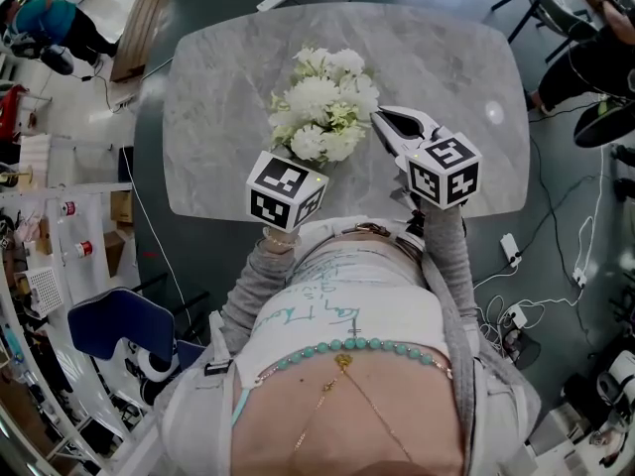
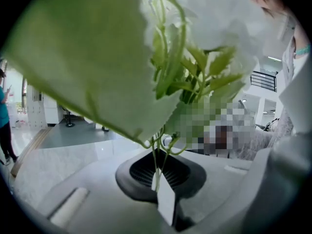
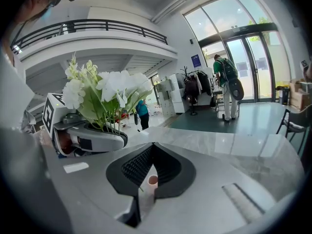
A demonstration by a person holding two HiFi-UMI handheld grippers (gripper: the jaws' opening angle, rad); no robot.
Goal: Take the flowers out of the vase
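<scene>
A bunch of white flowers (image 1: 322, 107) with green leaves stands above the grey marble table (image 1: 218, 117). My left gripper (image 1: 298, 167) is shut on its thin green stems (image 2: 157, 155), just above a white tag; blossoms and leaves fill that gripper's view. From the right gripper view, the bunch (image 3: 107, 89) rises upright out of the left gripper (image 3: 90, 135). My right gripper (image 1: 389, 119) hovers just right of the flowers, clear of them. Its jaws are closed, with a small pinkish tube end (image 3: 152, 180) lodged between them. No vase shows in any view.
Dark chairs (image 1: 541, 8) stand past the table's far right corner and a blue chair (image 1: 119, 325) at my lower left. Cables and plugs (image 1: 516, 256) lie on the floor to the right. People stand far off near the glass doors (image 3: 226, 87).
</scene>
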